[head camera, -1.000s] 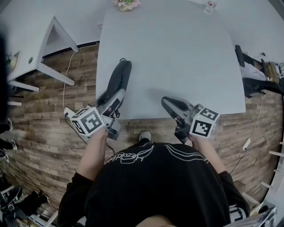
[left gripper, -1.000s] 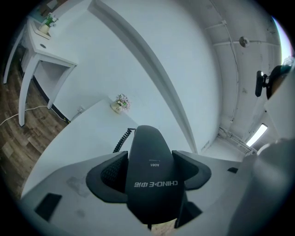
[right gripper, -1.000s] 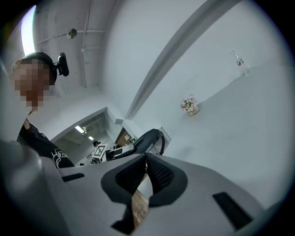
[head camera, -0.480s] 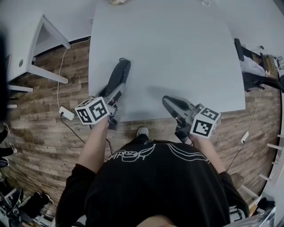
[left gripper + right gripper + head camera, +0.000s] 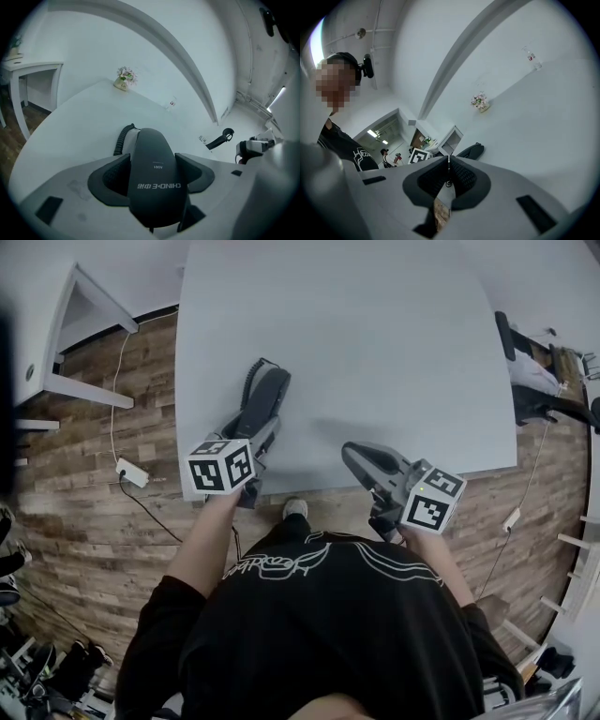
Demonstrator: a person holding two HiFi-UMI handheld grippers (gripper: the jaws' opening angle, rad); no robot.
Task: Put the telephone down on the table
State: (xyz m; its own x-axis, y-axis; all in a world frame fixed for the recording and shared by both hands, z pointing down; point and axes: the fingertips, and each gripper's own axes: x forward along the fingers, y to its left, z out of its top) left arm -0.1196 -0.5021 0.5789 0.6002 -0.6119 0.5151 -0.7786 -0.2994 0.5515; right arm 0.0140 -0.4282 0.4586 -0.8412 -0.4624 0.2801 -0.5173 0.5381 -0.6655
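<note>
1. Two grippers are in your hands, both by the near edge of the counter (image 5: 375, 334). Off its left edge, a white power strip (image 5: 131, 472) lies on the wooden floor (image 5: 84, 540).
2. Your left gripper (image 5: 261, 427) is grasping the black telephone handset (image 5: 266, 395) across its width. The jaws are spread wide, with a pad pressed against each side.
3. That handset is over the counter close to its near left corner, with its length running toward the far edge. Its coiled cord (image 5: 251, 373) curls out just beside its far end, on the left. You cannot tell whether the handset touches the counter surface.
4. One small flower pot (image 5: 125, 77) stands at the counter's far edge, seen past the handset in the left gripper view.
5. Your right gripper (image 5: 352, 454) is clenched, jaws together with nothing between them. Its tip is over the counter's near edge, well apart from the handset.
</note>
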